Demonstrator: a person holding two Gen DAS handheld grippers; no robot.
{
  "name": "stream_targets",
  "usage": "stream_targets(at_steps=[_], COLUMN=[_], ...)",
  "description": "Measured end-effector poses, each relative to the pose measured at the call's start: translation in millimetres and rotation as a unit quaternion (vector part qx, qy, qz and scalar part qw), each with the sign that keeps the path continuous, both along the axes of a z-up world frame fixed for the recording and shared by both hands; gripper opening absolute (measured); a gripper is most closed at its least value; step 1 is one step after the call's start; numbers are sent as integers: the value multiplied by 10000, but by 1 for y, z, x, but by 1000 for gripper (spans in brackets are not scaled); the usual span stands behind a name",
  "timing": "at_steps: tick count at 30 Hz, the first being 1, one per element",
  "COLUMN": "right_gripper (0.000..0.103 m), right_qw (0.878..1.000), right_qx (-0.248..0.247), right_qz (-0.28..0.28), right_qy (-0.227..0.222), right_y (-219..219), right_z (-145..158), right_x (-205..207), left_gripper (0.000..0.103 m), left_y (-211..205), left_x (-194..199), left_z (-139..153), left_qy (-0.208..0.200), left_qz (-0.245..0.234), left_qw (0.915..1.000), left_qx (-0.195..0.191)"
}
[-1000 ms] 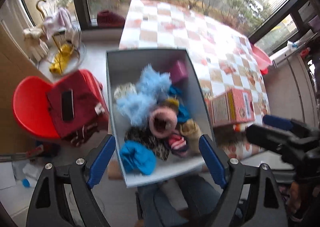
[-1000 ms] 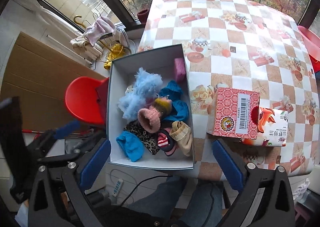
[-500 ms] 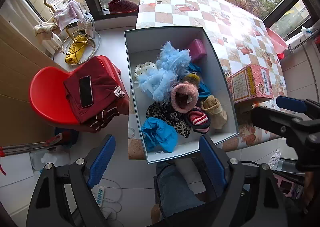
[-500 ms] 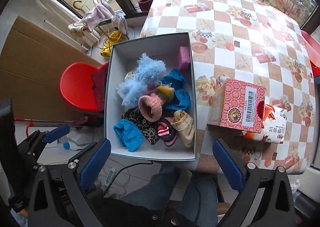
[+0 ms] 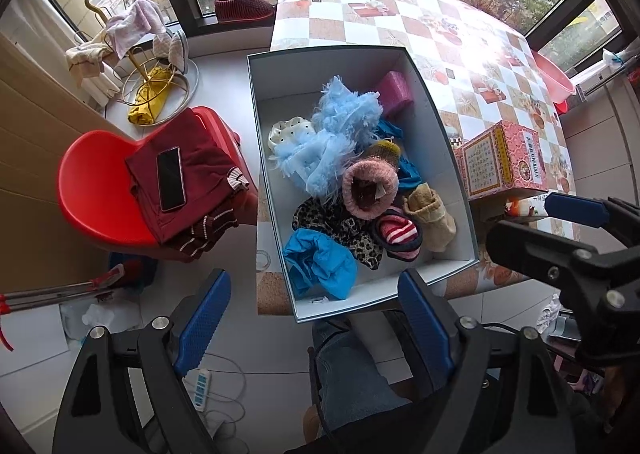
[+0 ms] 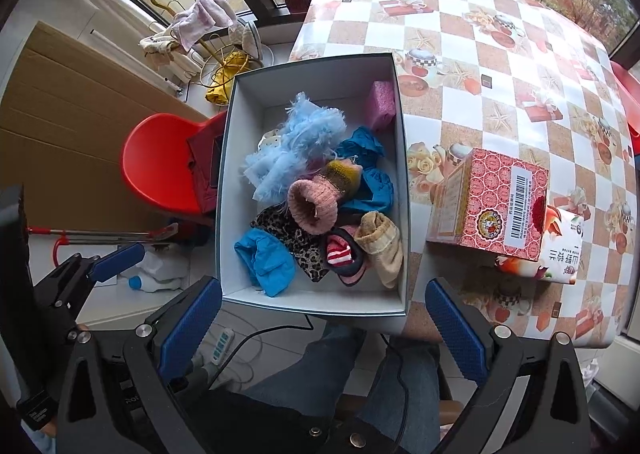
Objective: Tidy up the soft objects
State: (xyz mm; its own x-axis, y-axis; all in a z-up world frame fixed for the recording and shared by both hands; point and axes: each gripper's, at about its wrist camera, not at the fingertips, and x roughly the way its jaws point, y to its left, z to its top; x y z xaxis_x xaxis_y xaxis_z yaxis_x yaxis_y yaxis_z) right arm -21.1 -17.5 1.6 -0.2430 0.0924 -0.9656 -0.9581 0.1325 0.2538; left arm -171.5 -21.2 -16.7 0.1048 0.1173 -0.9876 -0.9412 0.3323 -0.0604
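Left gripper [image 5: 314, 318] stood wide open, nothing between its 2 blue-padded fingers. Right gripper [image 6: 324, 322] likewise wide open and empty. Both pointed steeply down, hovering above and clear of the near end of the open grey cardboard box [image 5: 440, 122].

Directly ahead of both pairs of tongs, inside the box, lay the heap of soft things. Nearest the fingertips was a crumpled bright-blue fabric piece [image 5: 320, 262]. Beyond it lay a leopard-print cloth [image 5: 340, 226], a red-and-white striped knit sock [image 5: 398, 232], a beige knit sock [image 5: 430, 216] and a pink knit cuff [image 5: 370, 188]; a fluffy pale-blue piece [image 5: 332, 138] lay farther off.

The box's long axis ran away from the tongs. By my judgement the left gripper was nearer the blue piece and the right nearer the beige sock.

Right of the box stood a red patterned carton [image 6: 492, 206] on the checked tablecloth [image 6: 520, 66].
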Motion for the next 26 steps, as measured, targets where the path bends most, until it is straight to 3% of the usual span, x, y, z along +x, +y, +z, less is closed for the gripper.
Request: stream_targets(at_steps=[19,26], right_gripper=[103,103], right_qw=[9999,9999], right_qx=[-78,-82], right_qz=[-3,-39], right_qy=[72,79], right_y=[-4,-4], right_z=[-5,-5], right_x=[-3,-2], left_gripper=[88,88], left_y=[-4,-3], left_x=[-1,-2], left_z=[-2,8], left_qy=[33,-263], left_qz=[-1,18], left_qw=[10000,9996], left_qx=[-66,106])
